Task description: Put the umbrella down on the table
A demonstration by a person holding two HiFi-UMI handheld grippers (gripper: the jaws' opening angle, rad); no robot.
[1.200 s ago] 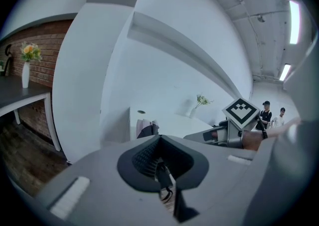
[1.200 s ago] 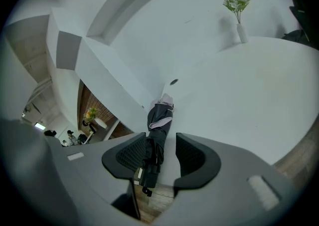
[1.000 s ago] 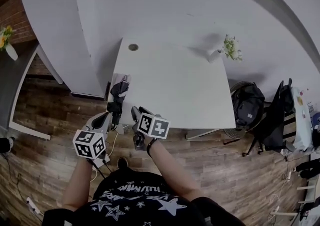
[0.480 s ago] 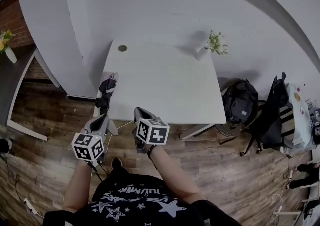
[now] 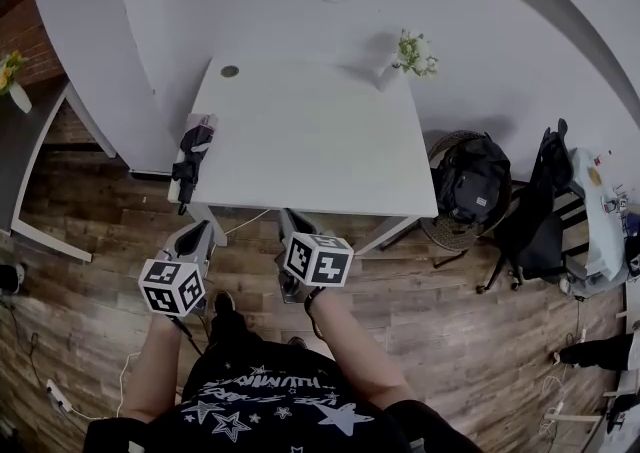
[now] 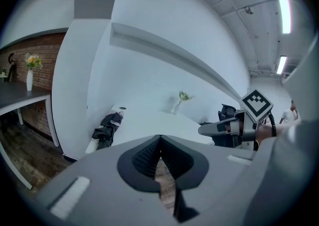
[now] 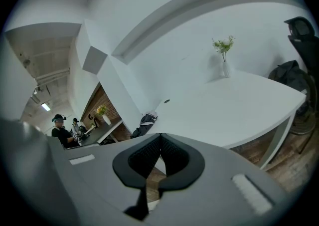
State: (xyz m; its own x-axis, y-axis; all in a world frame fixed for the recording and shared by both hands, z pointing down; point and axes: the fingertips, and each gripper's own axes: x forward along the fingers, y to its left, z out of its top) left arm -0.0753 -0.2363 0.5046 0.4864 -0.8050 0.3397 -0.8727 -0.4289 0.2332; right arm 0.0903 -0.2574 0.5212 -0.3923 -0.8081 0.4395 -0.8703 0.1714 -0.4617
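Your left tongs (image 5: 200,233) and right tongs (image 5: 291,218) are clenched empty, and the folded umbrella (image 5: 192,156) lies along the tabletop's (image 5: 310,141) left edge, seemingly overhanging, so any nudge could tip it off.

The left tool (image 6: 159,152) has its jaws pressed together, empty. Beyond it a folded dark umbrella (image 6: 106,128) lies at the white desk's (image 6: 149,120) left edge; the right tool (image 6: 205,129) hovers at right.
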